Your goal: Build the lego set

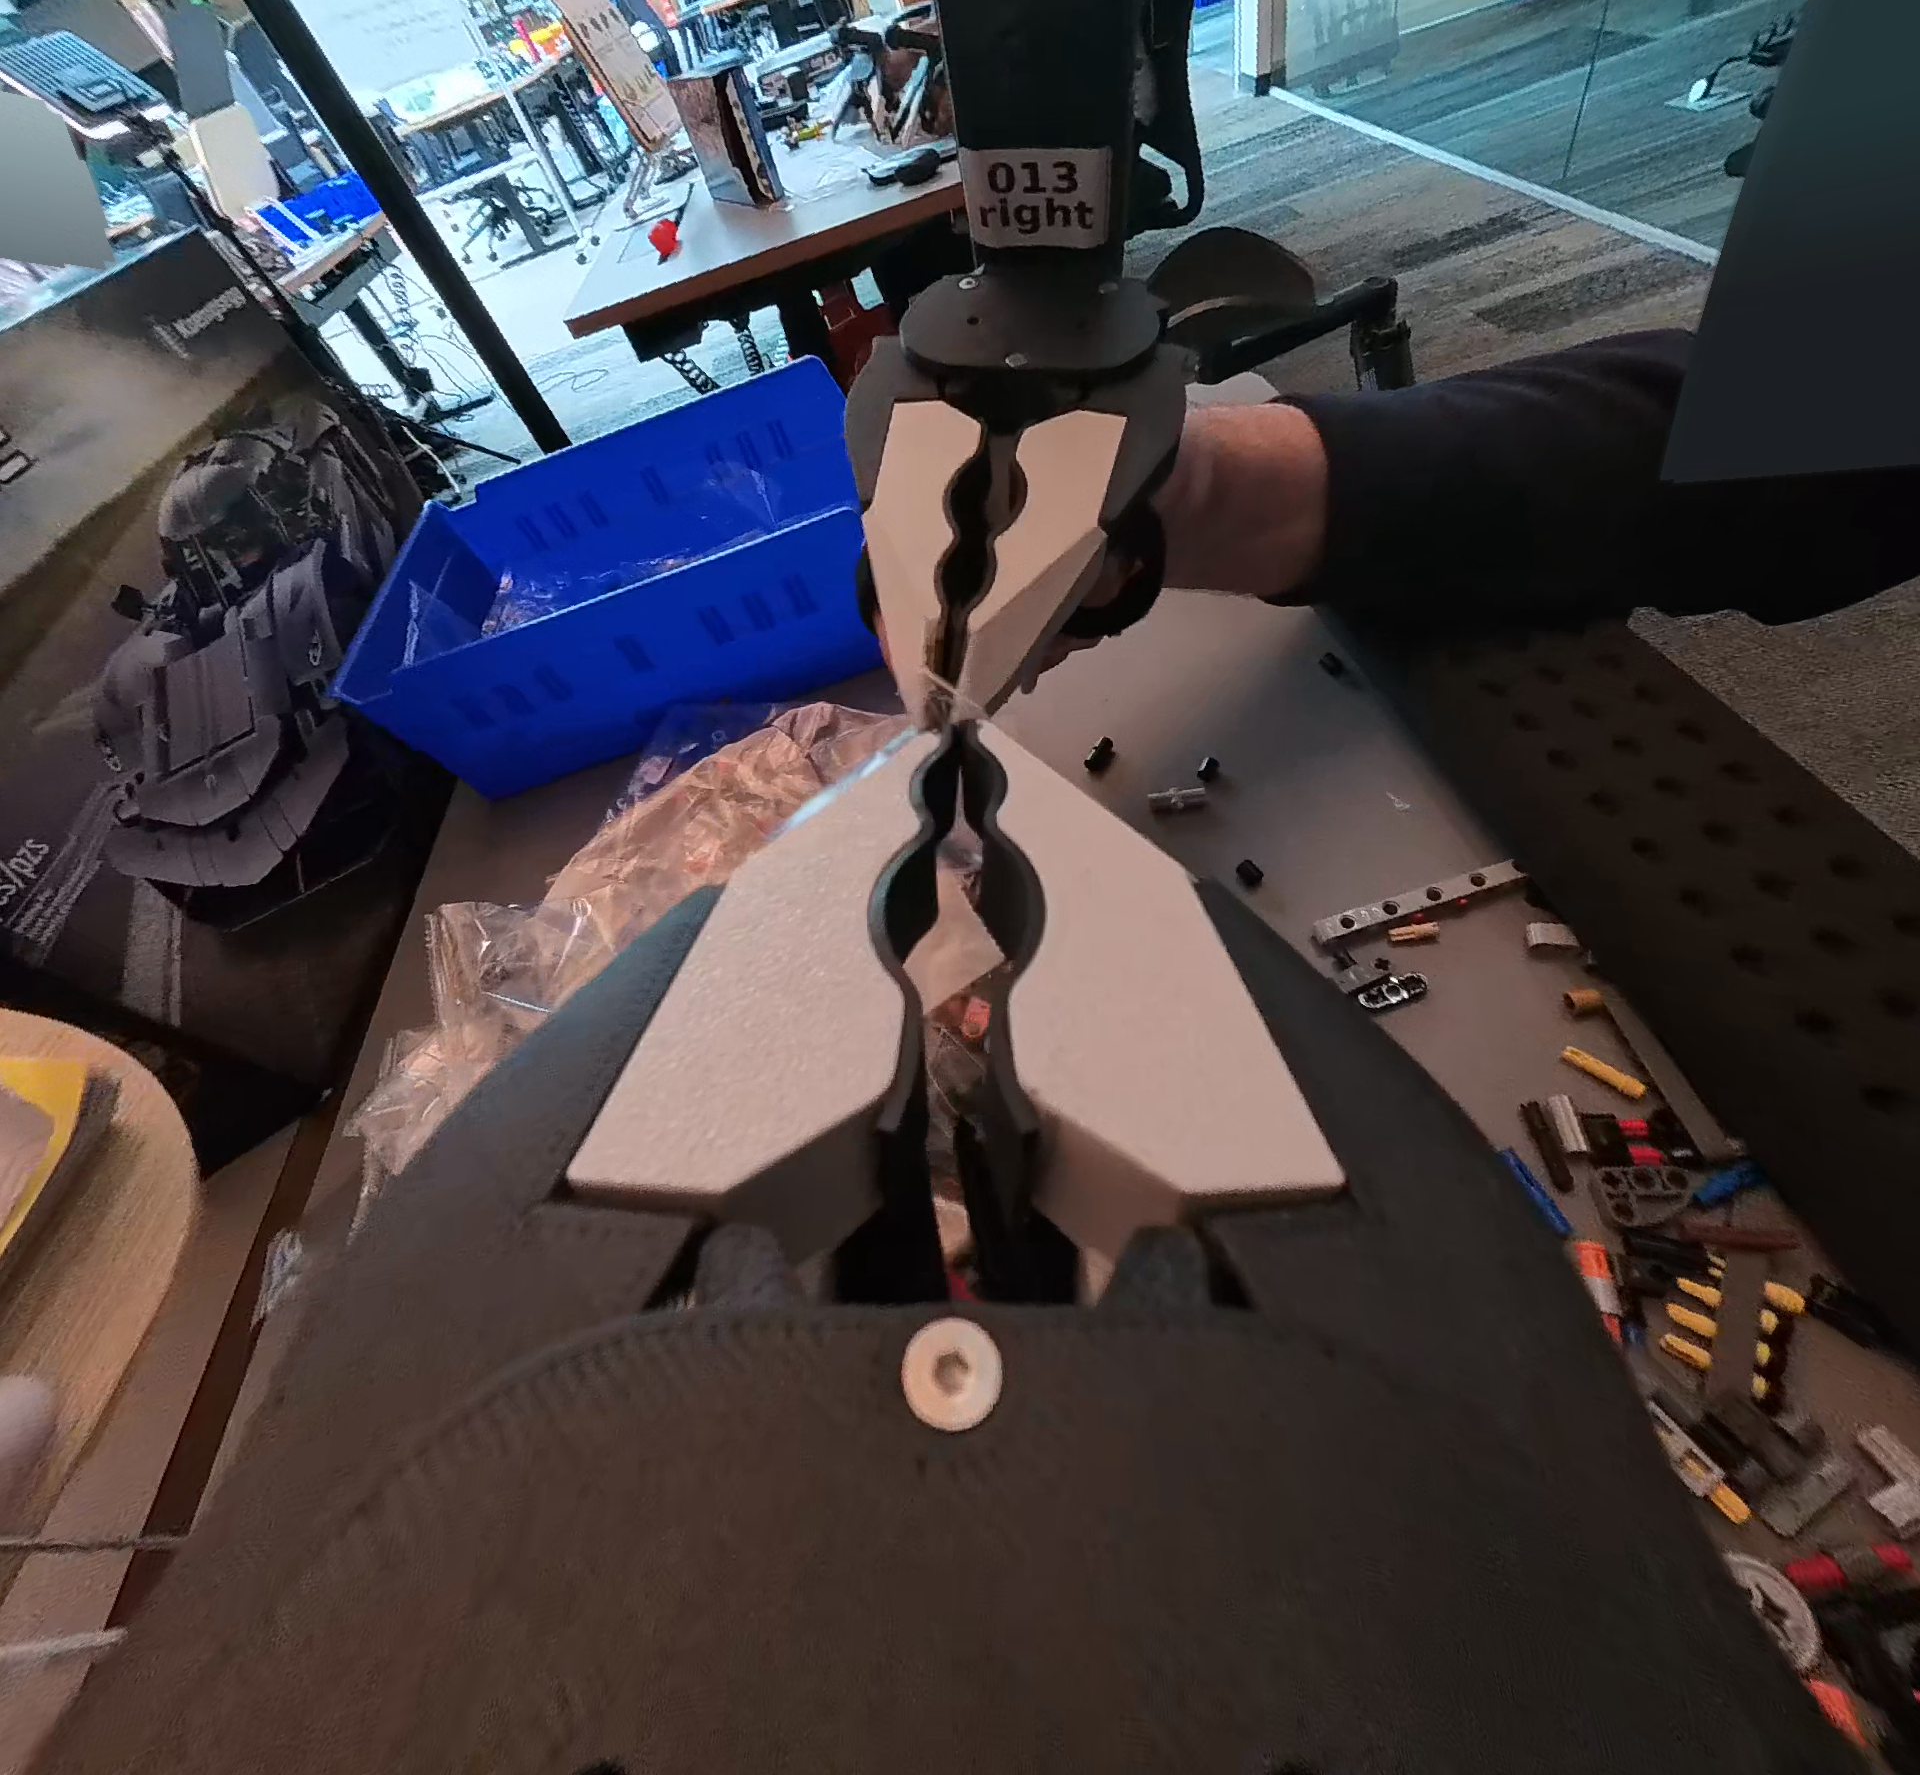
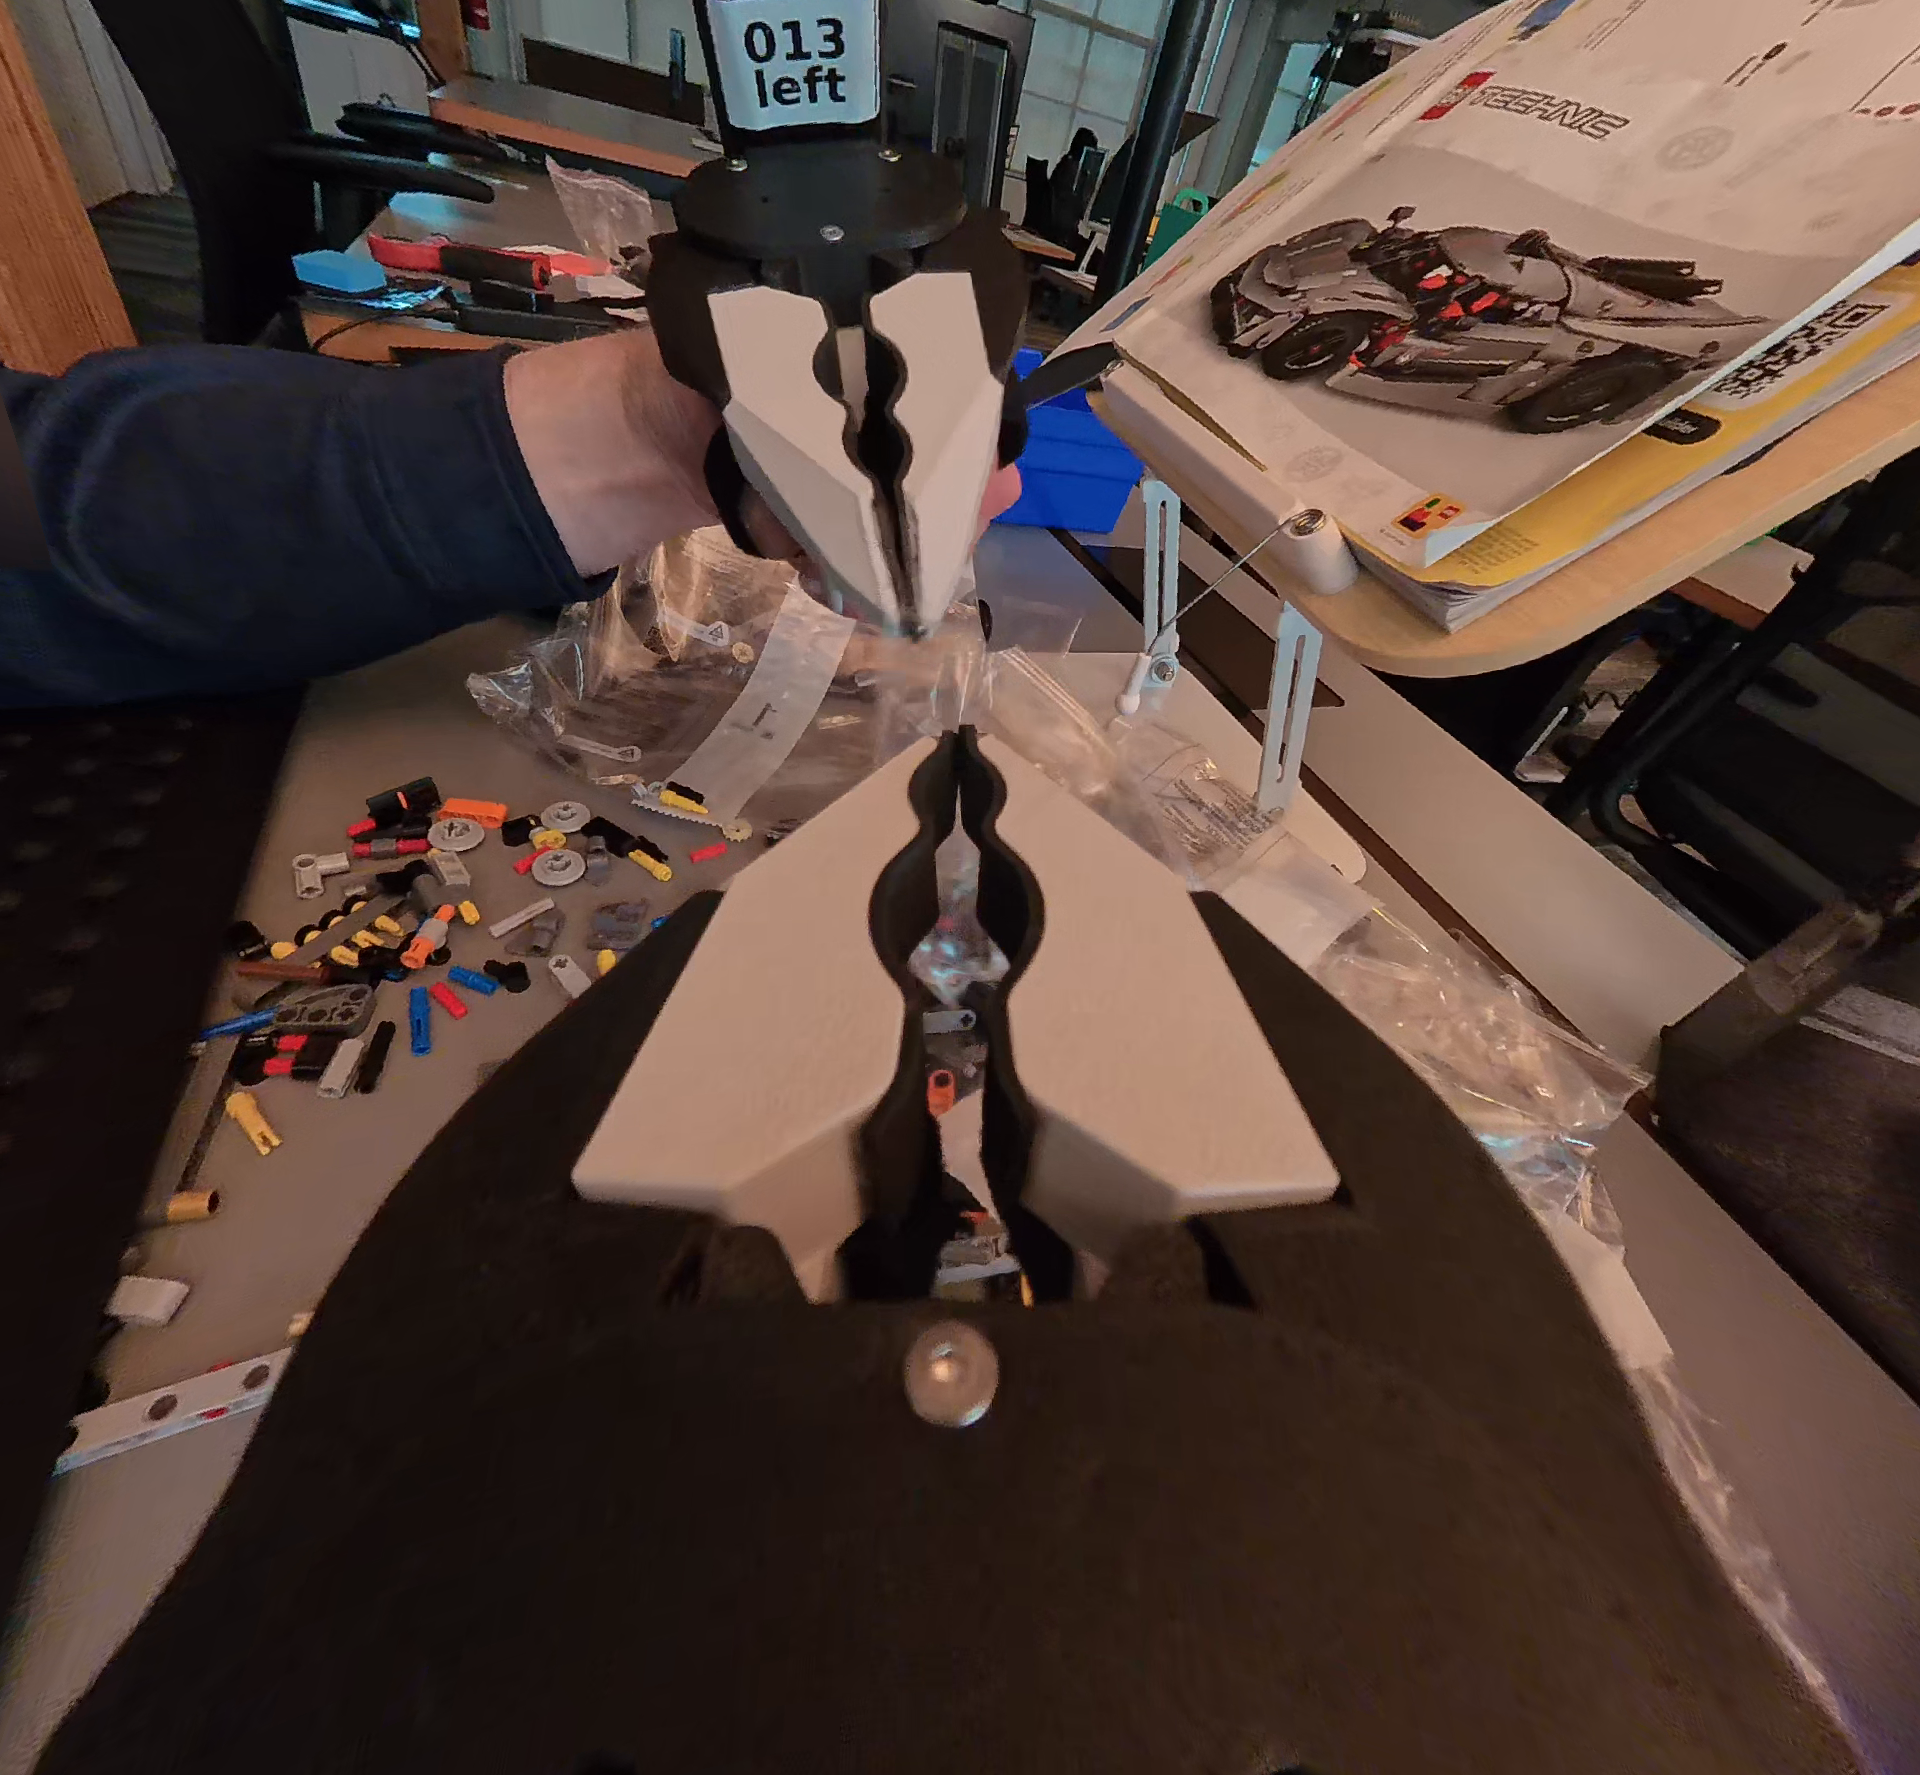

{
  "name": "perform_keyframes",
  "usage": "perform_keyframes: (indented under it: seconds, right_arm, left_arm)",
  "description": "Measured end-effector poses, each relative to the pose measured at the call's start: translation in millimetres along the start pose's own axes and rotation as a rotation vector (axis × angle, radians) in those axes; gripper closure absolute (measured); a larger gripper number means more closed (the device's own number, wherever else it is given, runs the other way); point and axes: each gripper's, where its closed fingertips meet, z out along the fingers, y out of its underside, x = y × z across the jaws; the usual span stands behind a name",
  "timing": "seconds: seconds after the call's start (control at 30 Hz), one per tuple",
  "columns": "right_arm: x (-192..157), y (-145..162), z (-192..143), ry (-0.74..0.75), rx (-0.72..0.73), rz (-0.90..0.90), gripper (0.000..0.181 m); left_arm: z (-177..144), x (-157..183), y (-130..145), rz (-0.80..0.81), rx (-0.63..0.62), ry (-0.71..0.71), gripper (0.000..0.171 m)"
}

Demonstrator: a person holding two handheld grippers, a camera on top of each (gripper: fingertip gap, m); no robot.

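On a grey worktable (image 1: 1226, 717) in an open-plan workshop, two hand-held grippers meet tip to tip over a clear plastic parts bag (image 2: 717, 686). The left gripper (image 1: 948, 738) and the right gripper (image 2: 958, 738) each have their jaws pressed together, pinching the same bunched edge of the bag. Loose lego pieces (image 2: 416, 946) lie scattered on the table beside it. An instruction booklet (image 2: 1507, 291) rests on a tilted stand; a blue bin (image 1: 613, 572) sits behind the bag.

Both claws pinching clear bag (image 2: 940, 686)
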Motion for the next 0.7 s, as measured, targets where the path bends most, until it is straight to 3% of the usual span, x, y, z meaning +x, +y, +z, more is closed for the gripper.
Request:
perform_keyframes:
  seconds: [0.63,0.7]
  right_arm:
    - [2,-2,-5,0.007,0.015,-0.001,0.181]
    - [2,-2,-4,0.004,0.012,-0.001,0.181]
  left_arm:
    - [-6,-3,7,0.003,-0.053,-0.020,0.171]
    - [-5,-7,7,-0.001,-0.054,-0.042,0.158]
